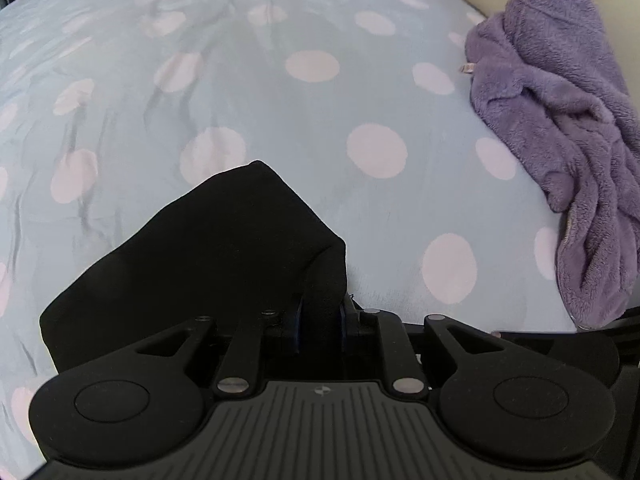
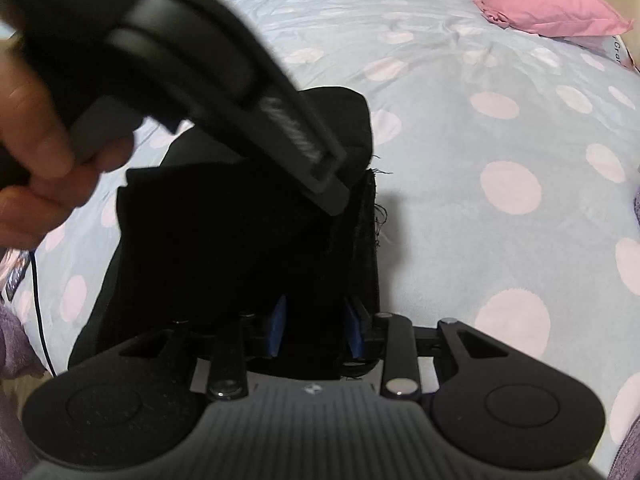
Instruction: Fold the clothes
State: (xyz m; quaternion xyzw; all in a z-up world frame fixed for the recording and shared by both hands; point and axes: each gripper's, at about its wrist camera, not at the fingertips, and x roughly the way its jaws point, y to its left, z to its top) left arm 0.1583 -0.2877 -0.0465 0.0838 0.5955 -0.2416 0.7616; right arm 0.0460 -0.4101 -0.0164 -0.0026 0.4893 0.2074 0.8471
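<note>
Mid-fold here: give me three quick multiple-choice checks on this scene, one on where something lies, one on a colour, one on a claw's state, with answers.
1. Where does the purple fleece garment lie in the left wrist view?
A. On the bedspread, off to the right
B. Under the black garment
C. On the pillow

2. What colour is the pillow at the head of the bed?
A. Green
B. Pink
C. Yellow

3. What is the left claw doing?
A. Open and holding nothing
B. Shut on the purple fleece
C. Shut on the black garment

Answers: 1 A, it sits crumpled at the right edge, apart from the black cloth. 2 B, plainly pink in the right wrist view. 3 C, black cloth fills the gap between its blue pads.
</note>
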